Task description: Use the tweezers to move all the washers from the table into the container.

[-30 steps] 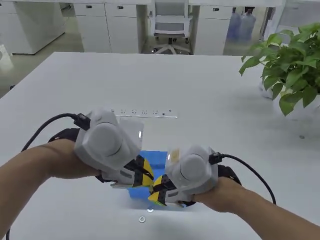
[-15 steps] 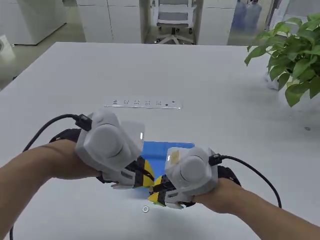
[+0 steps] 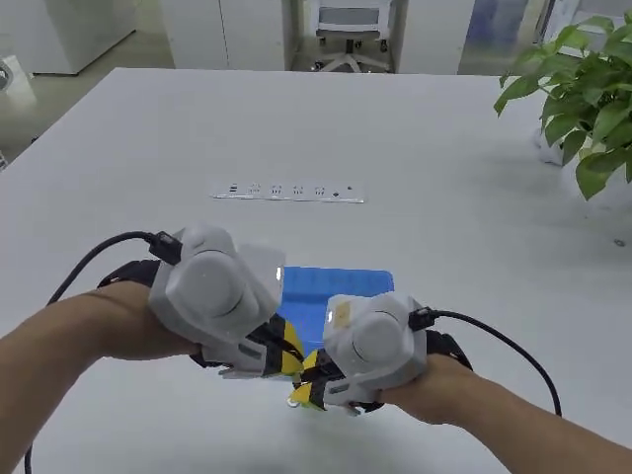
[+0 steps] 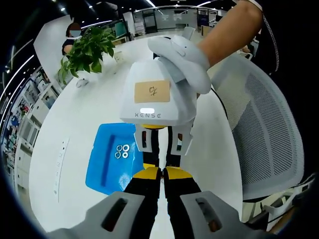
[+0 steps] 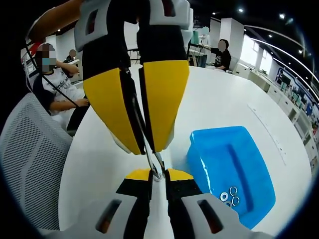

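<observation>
Left gripper [image 5: 144,147]: clamped on the tweezers [image 5: 152,160]; yellow pads flat against both legs
Right gripper [image 5: 157,176]: jaws narrow, tip to tip with the left; the tweezer tips sit in their gap; whether they press, I cannot tell
Tweezers axis: 12 to 6 in the right gripper view; tips at 6
Washers [image 5: 229,194]: a small cluster on the container [image 5: 249,149] floor; a ring-like glint at the tweezer tips may be one more, too small to be sure
Bearing: container at 4 o'clock from the tips, just beside; in the head view at 12, beyond both grippers; a short swing by the left should reach it
View gap: right gripper view shows the tweezers; left gripper view puts the container at 10, legs hidden between its jaws
</observation>
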`<act>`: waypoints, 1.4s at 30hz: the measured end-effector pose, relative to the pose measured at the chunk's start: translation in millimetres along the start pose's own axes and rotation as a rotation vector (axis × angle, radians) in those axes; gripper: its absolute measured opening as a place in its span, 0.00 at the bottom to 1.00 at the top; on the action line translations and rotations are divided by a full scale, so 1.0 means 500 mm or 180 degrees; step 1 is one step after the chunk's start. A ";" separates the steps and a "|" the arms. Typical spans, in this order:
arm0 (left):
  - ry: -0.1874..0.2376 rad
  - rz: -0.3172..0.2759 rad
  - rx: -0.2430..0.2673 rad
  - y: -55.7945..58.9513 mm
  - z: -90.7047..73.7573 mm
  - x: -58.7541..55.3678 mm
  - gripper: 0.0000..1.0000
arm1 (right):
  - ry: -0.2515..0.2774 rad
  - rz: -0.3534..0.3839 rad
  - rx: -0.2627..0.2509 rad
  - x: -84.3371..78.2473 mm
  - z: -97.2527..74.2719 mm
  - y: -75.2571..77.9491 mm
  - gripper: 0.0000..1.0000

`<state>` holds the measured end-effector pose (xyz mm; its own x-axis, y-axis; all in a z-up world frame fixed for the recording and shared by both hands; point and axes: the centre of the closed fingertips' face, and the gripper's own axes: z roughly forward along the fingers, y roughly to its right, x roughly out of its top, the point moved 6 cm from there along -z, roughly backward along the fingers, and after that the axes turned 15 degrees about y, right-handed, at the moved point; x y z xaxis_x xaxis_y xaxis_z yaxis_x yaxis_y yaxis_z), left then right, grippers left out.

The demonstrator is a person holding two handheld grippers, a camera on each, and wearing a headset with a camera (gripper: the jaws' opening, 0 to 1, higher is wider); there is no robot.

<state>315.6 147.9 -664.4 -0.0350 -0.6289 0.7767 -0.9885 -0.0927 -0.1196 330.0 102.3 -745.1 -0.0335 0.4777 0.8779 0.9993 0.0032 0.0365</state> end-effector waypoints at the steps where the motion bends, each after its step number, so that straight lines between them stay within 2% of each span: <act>1: -0.0003 -0.0006 0.0000 0.001 0.000 -0.004 0.07 | -0.0005 0.0002 0.0010 -0.002 0.002 -0.001 0.12; 15: -0.0021 -0.0106 -0.0028 0.001 0.005 -0.025 0.07 | -0.0019 0.0061 0.0082 -0.015 0.019 -0.005 0.12; 25: 0.0049 -0.0153 -0.0029 -0.002 0.004 -0.021 0.07 | 0.0017 0.0090 0.0065 -0.013 0.017 -0.005 0.12; 39: 0.0031 -0.0150 -0.0050 0.001 0.005 -0.023 0.07 | 0.0005 0.0080 0.0085 -0.011 0.019 -0.009 0.12; 42: -0.0007 -0.0155 -0.0055 0.001 0.005 -0.031 0.07 | -0.0008 0.0080 0.0105 -0.014 0.023 -0.011 0.12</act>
<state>316.0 155.6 -677.9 0.0134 -0.6256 0.7800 -0.9914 -0.1099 -0.0711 325.0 109.0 -756.7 -0.0084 0.4801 0.8772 0.9998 0.0200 -0.0013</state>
